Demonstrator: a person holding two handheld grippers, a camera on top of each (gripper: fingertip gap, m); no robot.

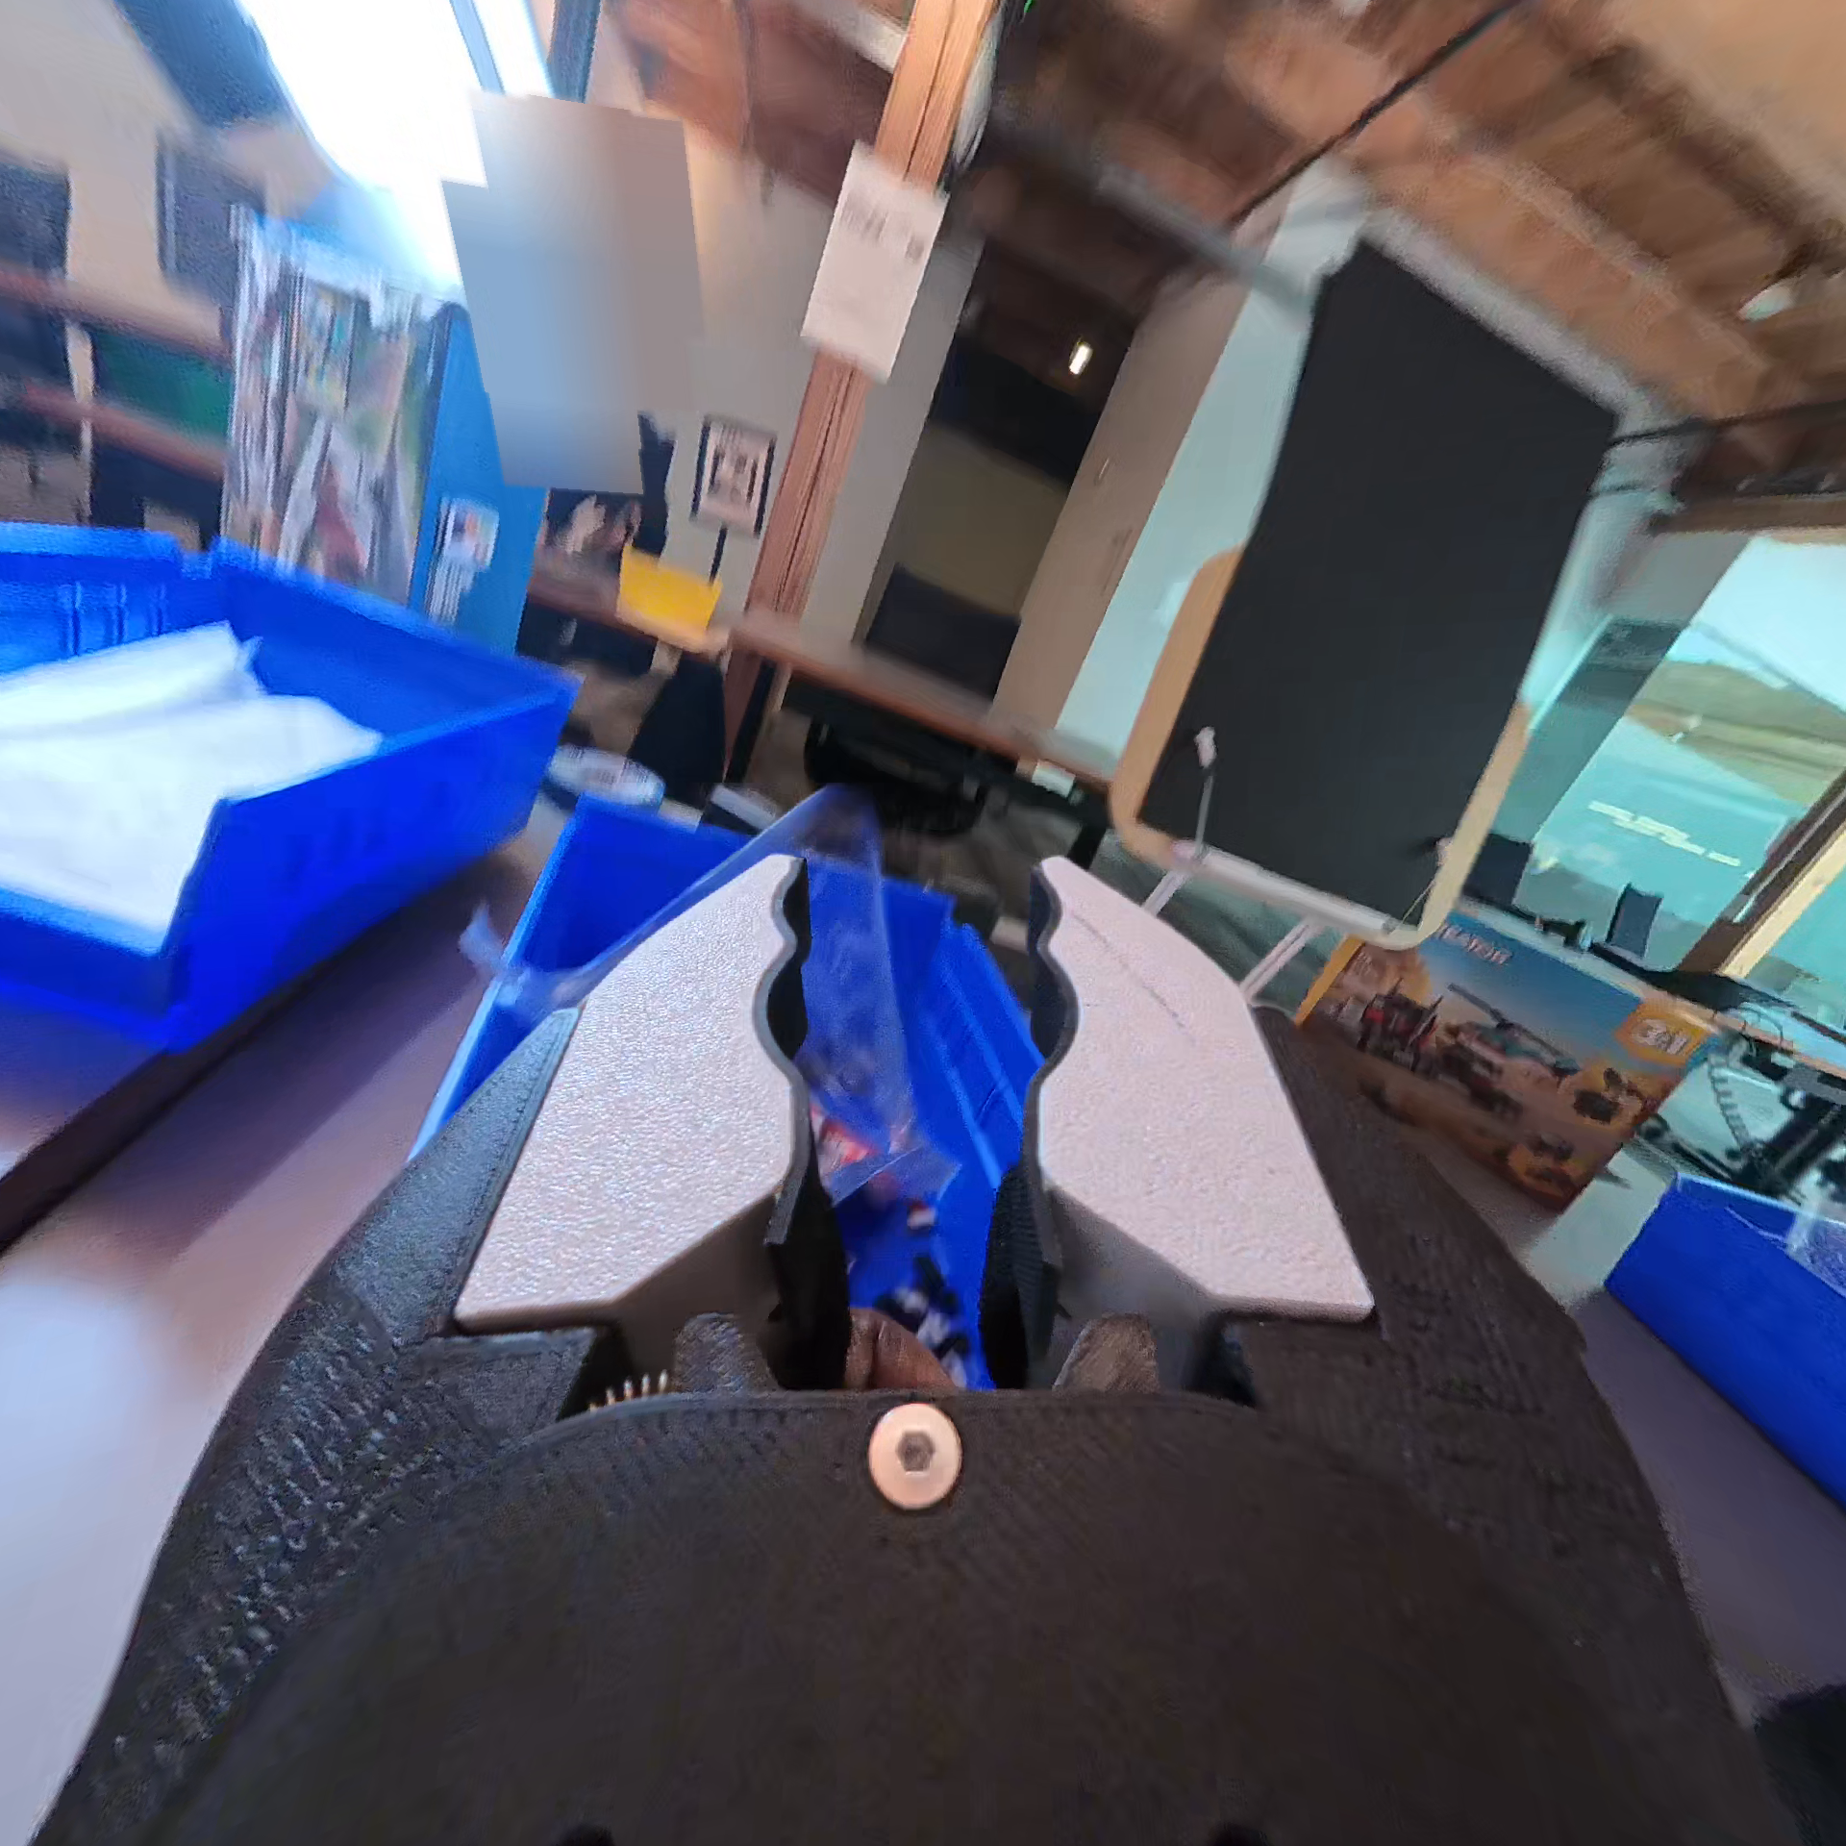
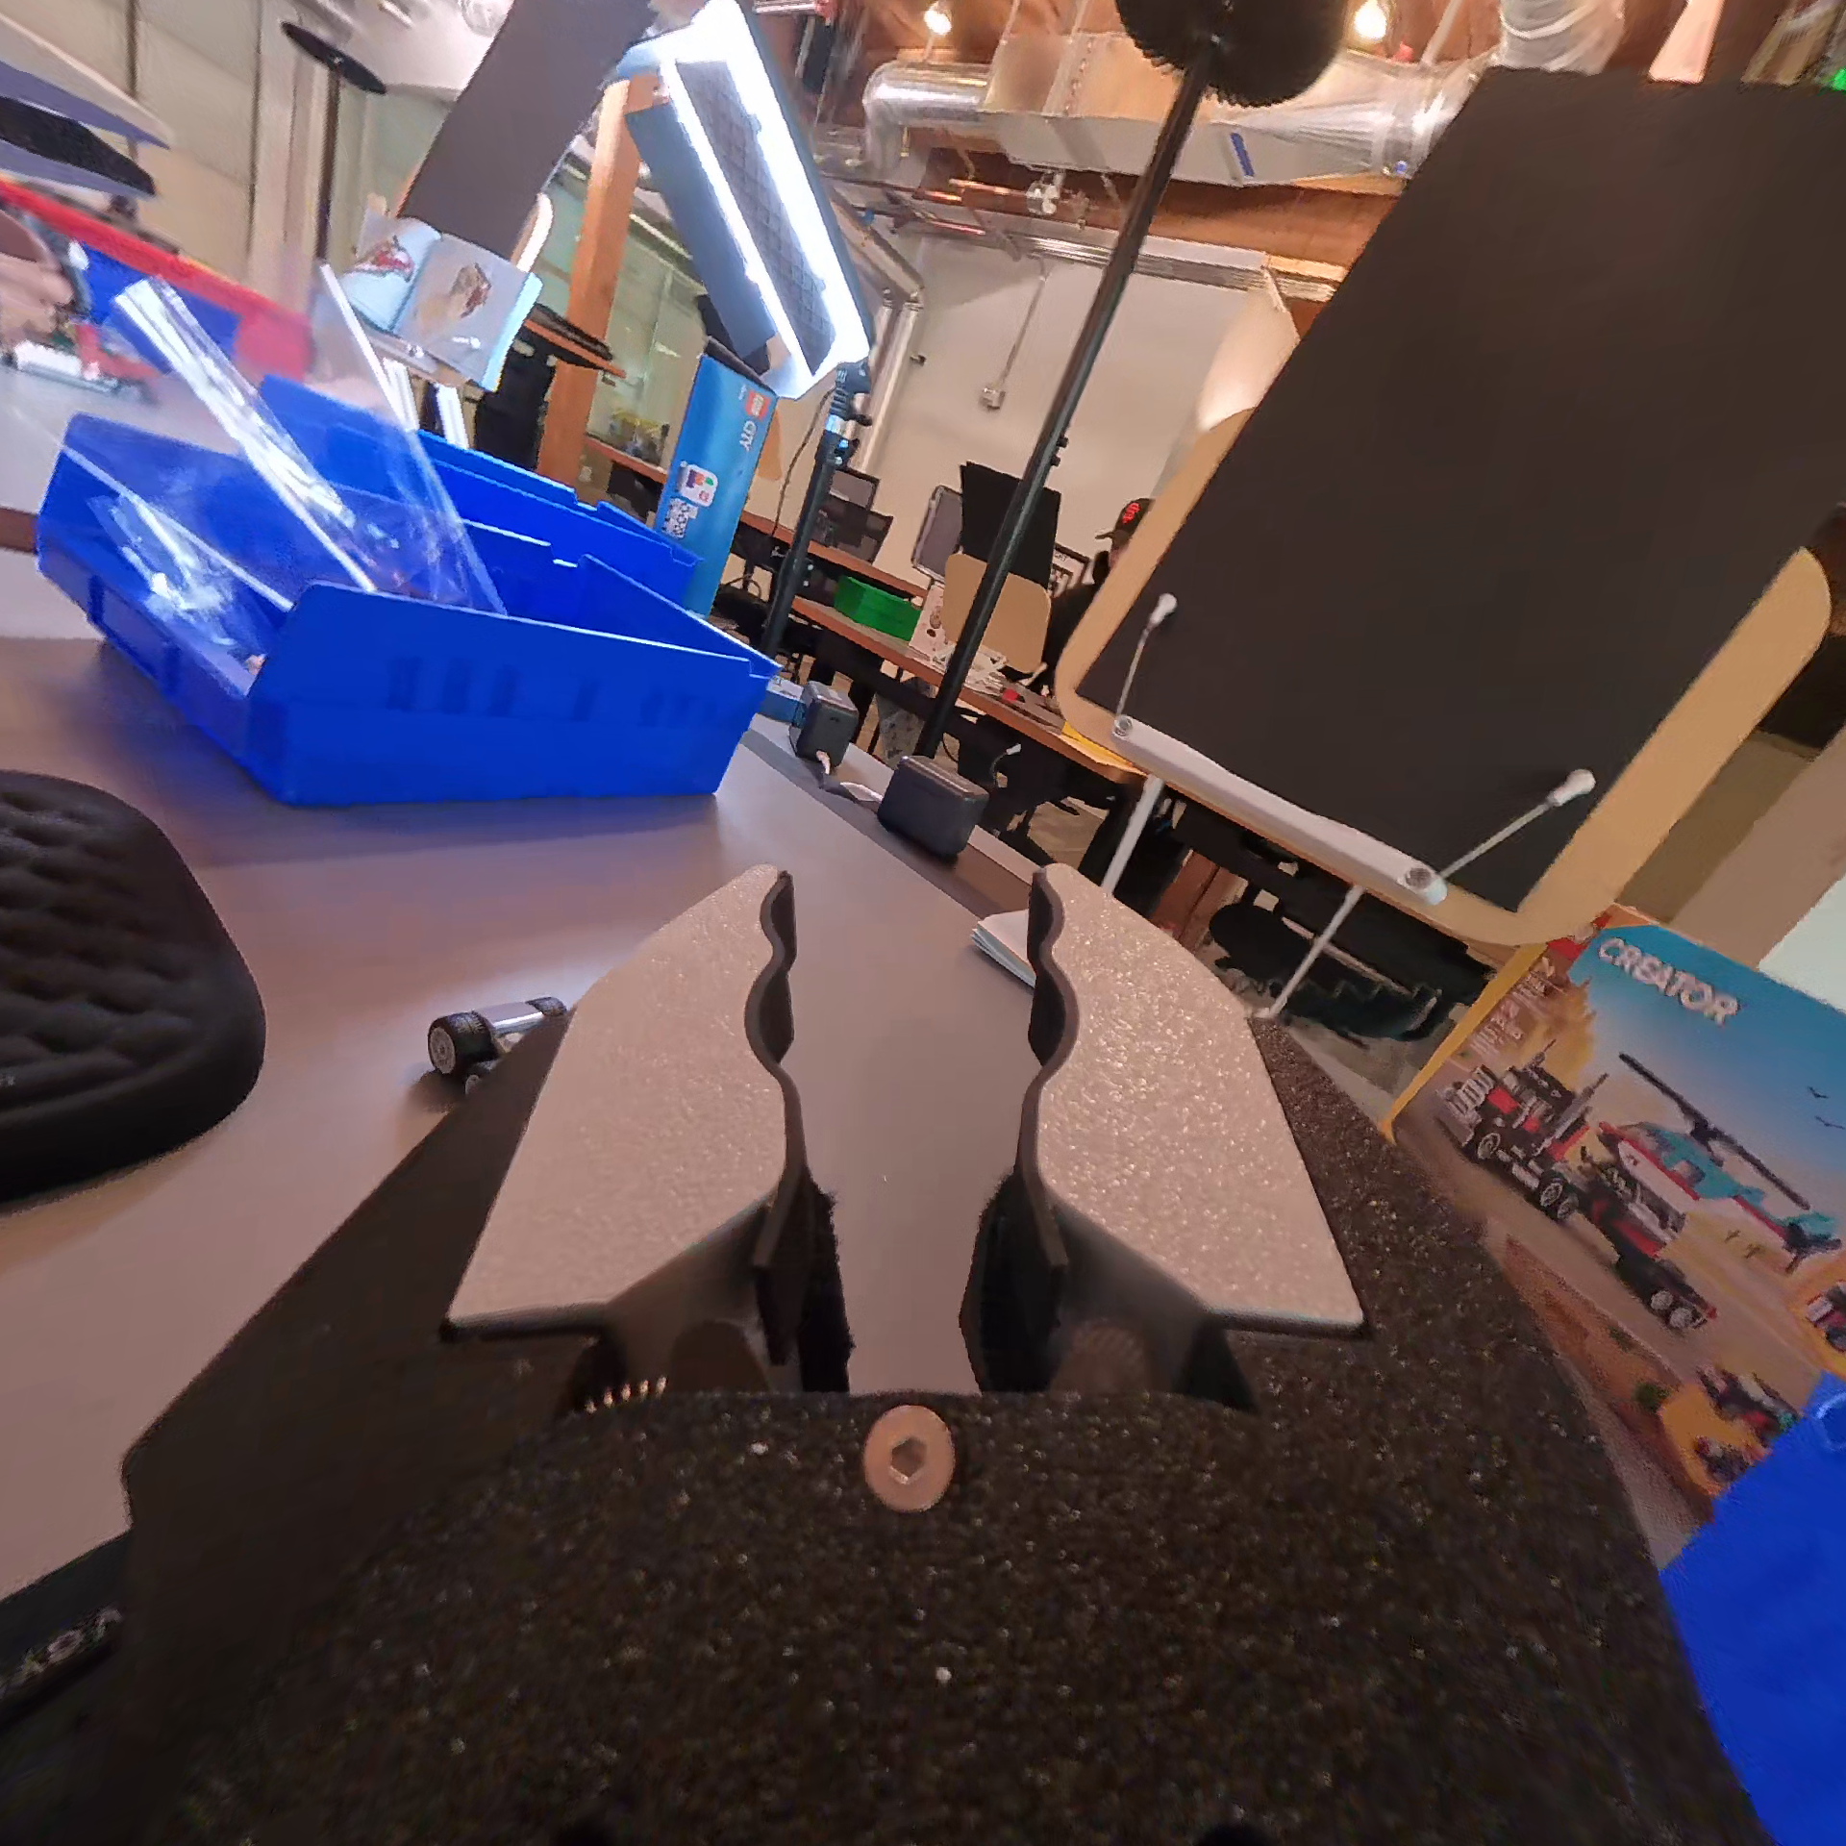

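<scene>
The left tool (image 1: 919, 879) hangs open over a small blue bin (image 1: 959, 1009) holding a clear plastic bag (image 1: 849, 999) of small pieces; a larger blue bin (image 1: 300, 759) sits left of it

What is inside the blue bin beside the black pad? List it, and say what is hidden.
Inside the blue bin: clear plastic bags, one leaning up past the rim. The near wall covers the floor, so bag contents and any loose pieces cannot be seen.

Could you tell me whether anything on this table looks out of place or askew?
Two things stand out. A small wheel-and-axle piece lies loose on the table, apart from the blue bin. Clear plastic bags stick up at a slant above that bin's rim rather than lying flat inside.
</scene>
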